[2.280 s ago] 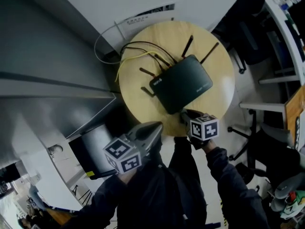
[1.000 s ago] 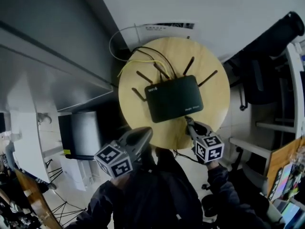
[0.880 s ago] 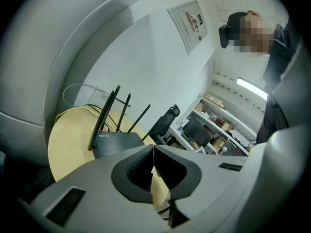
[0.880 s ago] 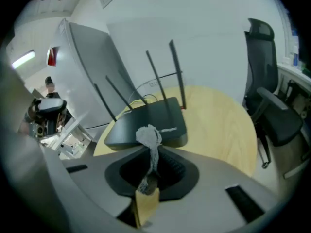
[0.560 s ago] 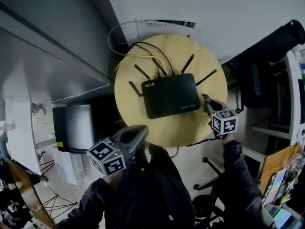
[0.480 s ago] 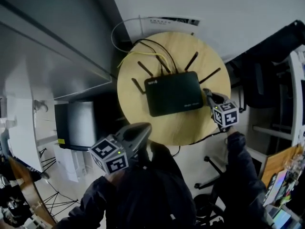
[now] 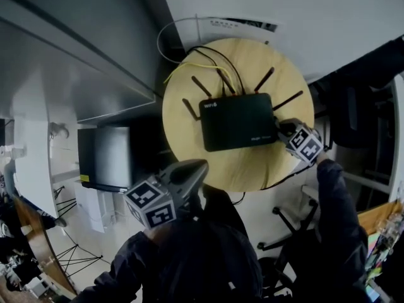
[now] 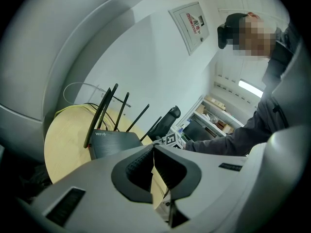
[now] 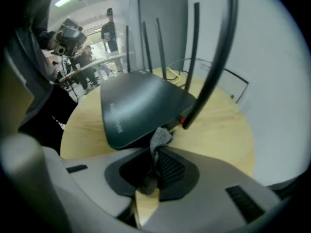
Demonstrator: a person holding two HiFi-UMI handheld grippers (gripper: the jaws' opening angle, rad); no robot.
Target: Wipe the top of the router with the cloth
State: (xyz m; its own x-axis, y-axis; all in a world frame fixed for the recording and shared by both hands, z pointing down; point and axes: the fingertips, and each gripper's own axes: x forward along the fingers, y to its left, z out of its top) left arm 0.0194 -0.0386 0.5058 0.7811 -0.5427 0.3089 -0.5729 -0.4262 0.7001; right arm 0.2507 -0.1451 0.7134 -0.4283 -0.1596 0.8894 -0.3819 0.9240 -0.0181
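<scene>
Router [image 7: 238, 122] sits mid-table [image 7: 189, 150]. Right gripper [image 7: 283, 129] is clenched on the cloth [image 9: 159, 137] at the router's right end. Left gripper [image 7: 197, 169] is closed, empty, at the near edge. Judgement: wiping barely started, top outstanding

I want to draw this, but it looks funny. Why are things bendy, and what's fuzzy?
Left gripper view: the wide lens bends the wall into a curve and darkens the corners. Right gripper view: the nearest antenna bows and looks soft, the cloth close to the lens is fuzzy, the router is clearer. Head view: dim but sharp.
</scene>
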